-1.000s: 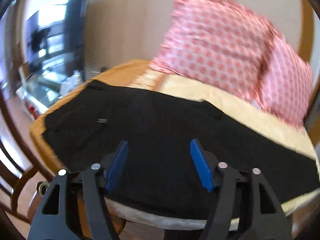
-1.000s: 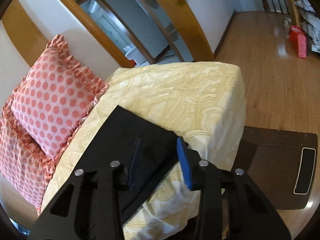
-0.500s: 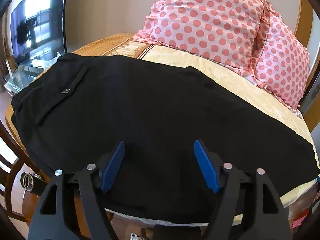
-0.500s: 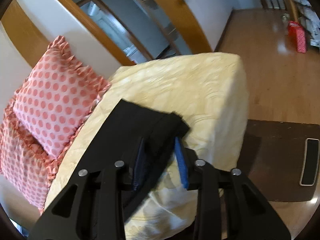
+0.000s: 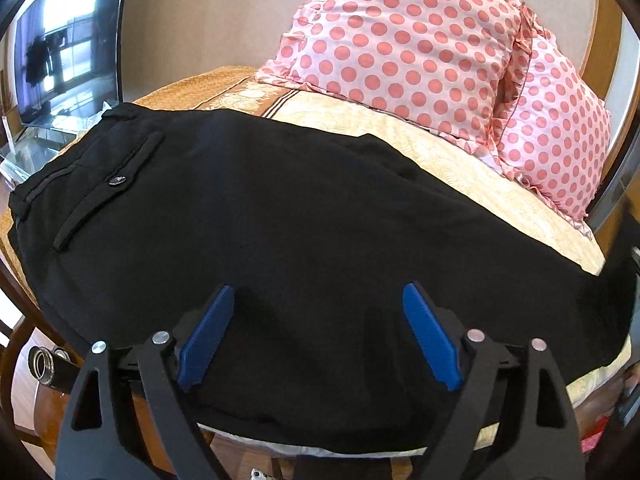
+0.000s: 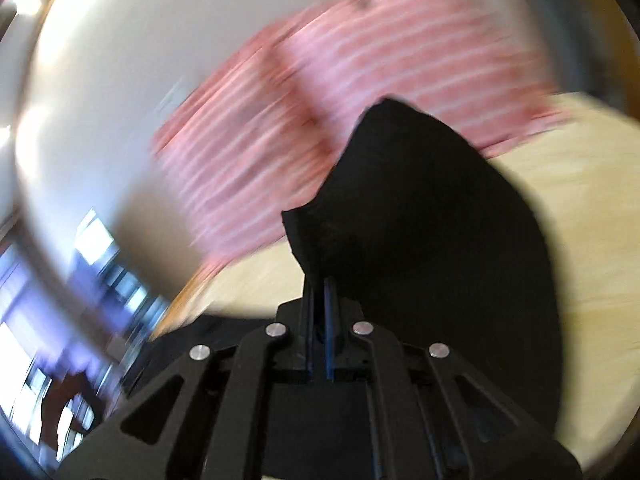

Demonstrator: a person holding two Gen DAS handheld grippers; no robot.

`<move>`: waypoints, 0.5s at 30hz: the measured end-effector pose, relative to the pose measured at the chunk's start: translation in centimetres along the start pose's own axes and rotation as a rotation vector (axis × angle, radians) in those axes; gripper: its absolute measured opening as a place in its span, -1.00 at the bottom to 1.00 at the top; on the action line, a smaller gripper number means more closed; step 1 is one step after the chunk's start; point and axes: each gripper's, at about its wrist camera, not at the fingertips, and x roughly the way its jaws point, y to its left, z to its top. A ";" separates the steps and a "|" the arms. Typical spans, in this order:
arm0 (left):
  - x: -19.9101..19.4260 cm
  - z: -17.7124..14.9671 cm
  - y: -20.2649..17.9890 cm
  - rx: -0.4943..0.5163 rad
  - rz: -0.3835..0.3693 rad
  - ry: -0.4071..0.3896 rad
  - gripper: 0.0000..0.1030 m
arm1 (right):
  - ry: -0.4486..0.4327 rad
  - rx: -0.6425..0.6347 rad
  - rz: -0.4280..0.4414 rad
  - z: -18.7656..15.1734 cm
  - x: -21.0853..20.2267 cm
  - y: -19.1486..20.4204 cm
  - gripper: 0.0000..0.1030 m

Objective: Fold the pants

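Black pants (image 5: 280,220) lie flat across the yellow bed (image 5: 460,168), waistband and buttoned back pocket (image 5: 116,180) at the left, legs running right. My left gripper (image 5: 318,320) is open, its blue fingers (image 5: 208,332) spread just above the near edge of the pants, holding nothing. My right gripper (image 6: 318,292) is shut on the leg end of the pants (image 6: 420,220) and holds it lifted above the bed; that view is blurred by motion.
Two pink polka-dot pillows (image 5: 400,44) lean on the wall behind the bed; they show blurred in the right wrist view (image 6: 320,80). A TV screen (image 5: 60,48) stands at the left. Wooden furniture and a metal ring (image 5: 40,362) sit below the bed's near edge.
My right gripper closed on the pant leg end, lifted it and swung fast toward the pillows. My left gripper came closer over the pants and stayed open.
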 end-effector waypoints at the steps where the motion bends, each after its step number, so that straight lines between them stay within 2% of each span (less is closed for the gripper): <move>1: -0.1 0.1 0.1 -0.012 -0.010 0.006 0.71 | 0.082 -0.045 0.048 -1.4 2.7 2.2 -0.93; 3: -0.4 0.3 0.7 -0.044 -0.041 0.018 0.71 | 0.240 -0.132 0.081 -4.9 7.3 5.3 -0.93; 5: -1.1 0.6 1.6 -0.079 -0.074 0.030 0.70 | 0.321 -0.165 0.088 -7.3 9.7 6.9 -0.93; 8: -2.8 0.9 3.4 -0.121 -0.076 0.010 0.70 | 0.286 -0.125 0.125 -7.0 9.8 7.7 -0.93; 9: -3.4 1.0 4.1 -0.136 -0.066 -0.003 0.70 | 0.236 -0.089 0.157 -6.1 9.1 7.9 -0.93; 11: -4.5 1.2 5.9 -0.178 -0.045 -0.029 0.70 | 0.186 -0.094 0.176 -5.9 8.4 8.8 -0.93; 15: -5.5 1.4 9.2 -0.263 0.000 -0.051 0.70 | 0.302 -0.318 0.208 -10.0 9.2 12.5 -0.93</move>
